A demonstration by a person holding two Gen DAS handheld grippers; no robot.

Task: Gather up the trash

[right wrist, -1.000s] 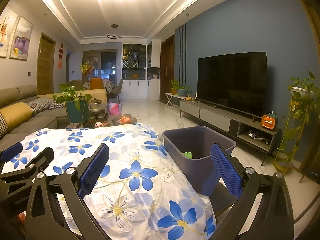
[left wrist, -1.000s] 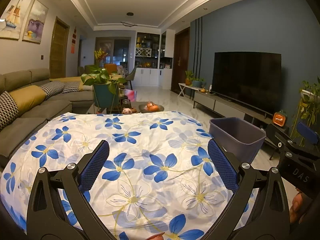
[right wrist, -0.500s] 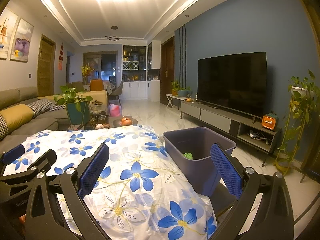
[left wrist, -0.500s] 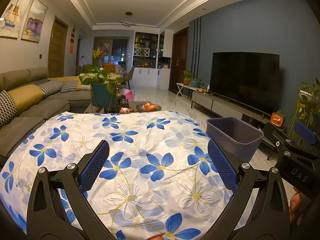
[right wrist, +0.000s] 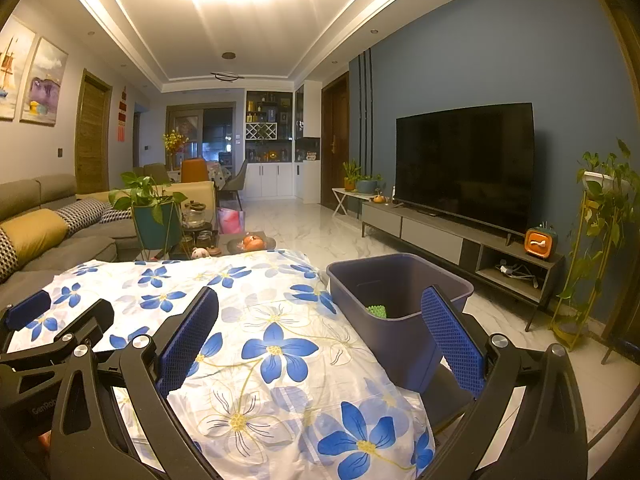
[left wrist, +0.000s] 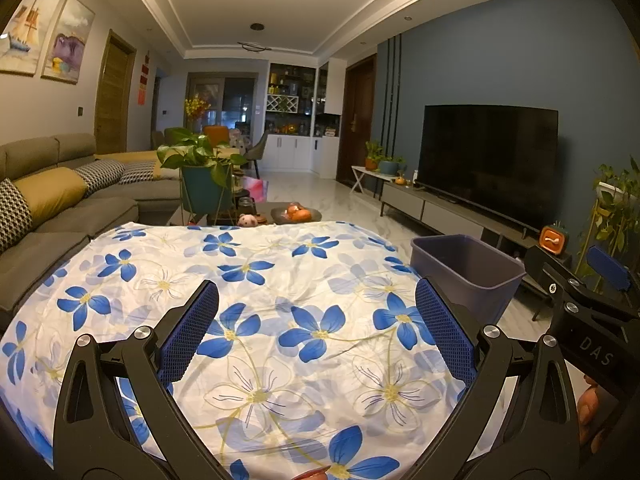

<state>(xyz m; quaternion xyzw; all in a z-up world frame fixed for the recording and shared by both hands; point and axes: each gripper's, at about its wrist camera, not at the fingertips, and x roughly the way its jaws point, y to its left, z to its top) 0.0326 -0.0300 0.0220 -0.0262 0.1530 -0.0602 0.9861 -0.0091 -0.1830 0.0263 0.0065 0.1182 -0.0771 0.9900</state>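
One small green object (right wrist: 377, 311) is lying inside the purple bin (right wrist: 404, 354), low against its near wall; it is too small to identify, though it is likely trash already collected. The bin is standing just beside the right edge of the table, which is lying under a white cloth with blue flowers (right wrist: 256, 320). No loose trash is showing anywhere on the cloth in either wrist view.

The right gripper (right wrist: 320, 344) is hovering over the table's right edge with its jaws spread wide, holding nothing, one finger framing the cloth and the other framing the bin. The left gripper (left wrist: 318, 332) is hovering over the middle of the cloth, also spread wide and gripping nothing. Both are sitting well above the surface, touching neither cloth nor bin.

Judging from this, the step in hand is looking for the next piece, or the job is nearing its end. The next move is calling for a search beyond the cloth, perhaps toward the low table (left wrist: 280, 216) with the fruit dish, or the floor (right wrist: 320, 228), since nothing within reach is asking for a grasp.

Farther out, a sofa (left wrist: 60, 208) is running along the left and a television (right wrist: 466, 164) is standing against the blue wall.
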